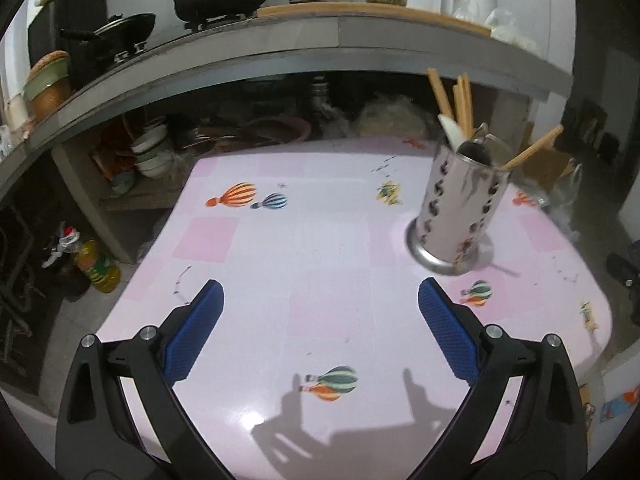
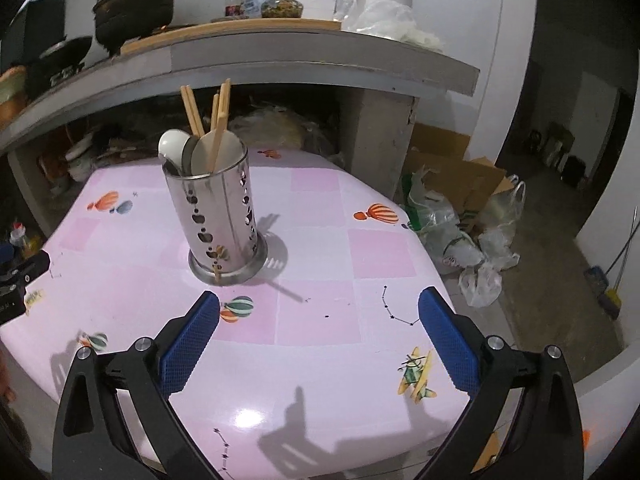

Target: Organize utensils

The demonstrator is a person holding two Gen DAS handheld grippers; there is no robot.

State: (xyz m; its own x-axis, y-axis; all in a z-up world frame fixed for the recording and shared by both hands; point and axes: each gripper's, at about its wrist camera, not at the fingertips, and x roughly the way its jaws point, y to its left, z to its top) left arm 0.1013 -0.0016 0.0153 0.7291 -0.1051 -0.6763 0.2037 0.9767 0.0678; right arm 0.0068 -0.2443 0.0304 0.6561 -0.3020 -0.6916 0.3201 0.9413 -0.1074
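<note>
A perforated steel utensil holder [image 1: 460, 204] [image 2: 218, 220] stands upright on the pink table [image 1: 304, 272] [image 2: 320, 240]. Wooden chopsticks [image 1: 460, 100] [image 2: 204, 116] and white spoons [image 2: 172, 146] stick out of its top. In the left wrist view the holder is ahead and to the right of my left gripper [image 1: 320, 300], which is open with nothing between its blue pads. In the right wrist view it stands ahead and to the left of my right gripper [image 2: 320, 306], also wide open and empty. Part of the left gripper [image 2: 20, 280] shows at the left edge of that view.
A grey counter [image 1: 320, 52] with pots, bottles and jars runs behind the table. Bowls [image 1: 150, 152] sit on the shelf beneath it. An oil bottle [image 1: 98, 266] stands on the floor at left. Plastic bags [image 2: 460, 232] and cardboard lie on the floor at right.
</note>
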